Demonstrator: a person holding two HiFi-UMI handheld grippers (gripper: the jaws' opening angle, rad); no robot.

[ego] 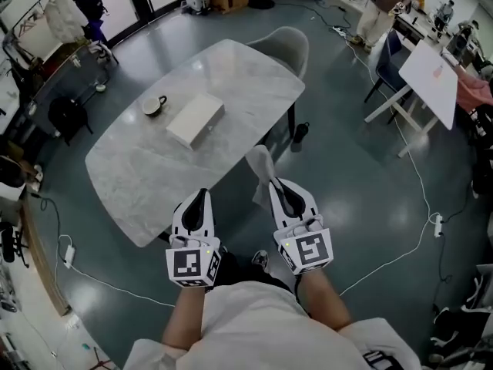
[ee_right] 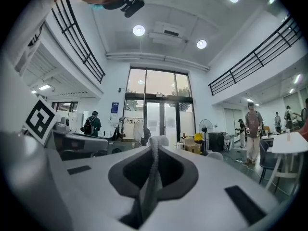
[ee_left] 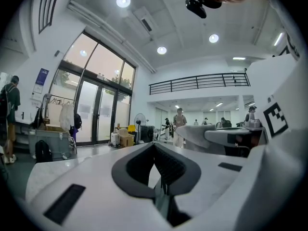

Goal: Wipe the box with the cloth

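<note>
Pale cloth [ego: 260,163] is shown clamped in the closed jaws of the right gripper [ego: 276,185]; the left gripper [ego: 202,196] is closed on nothing. The white box [ego: 195,119] lies flat mid-way along the marble table [ego: 131,183], ahead and left of the cloth, its long axis oblique. A cup [ego: 154,105] stands near its left side. The left gripper is judged nearer the box, and bare marble is left open on the near side.
</note>
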